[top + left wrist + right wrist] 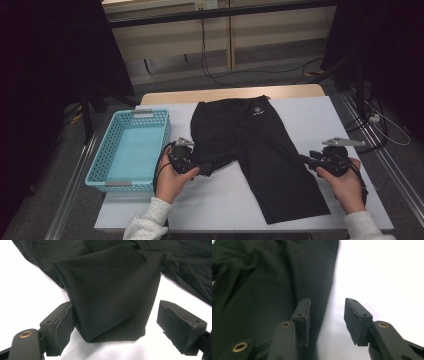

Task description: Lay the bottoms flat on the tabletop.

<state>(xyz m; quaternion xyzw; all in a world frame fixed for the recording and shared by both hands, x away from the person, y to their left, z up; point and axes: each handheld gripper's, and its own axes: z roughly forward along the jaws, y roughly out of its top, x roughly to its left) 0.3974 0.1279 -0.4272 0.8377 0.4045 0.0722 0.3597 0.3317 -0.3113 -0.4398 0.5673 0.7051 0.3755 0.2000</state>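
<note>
A pair of black shorts with a small white logo lies on the white-covered table, waistband at the far side. One leg lies flat and stretches toward the front edge. The other leg is folded up into a short flap. My left gripper stands open around that flap; the left pad rests at the cloth's edge and the right pad is clear of it. My right gripper is open at the outer edge of the long leg, with bare table between its pads.
A turquoise plastic basket stands at the table's left side, close to my left hand, with nothing in it. Cables run over the floor behind the table and at its right. White table surface lies bare right of the shorts.
</note>
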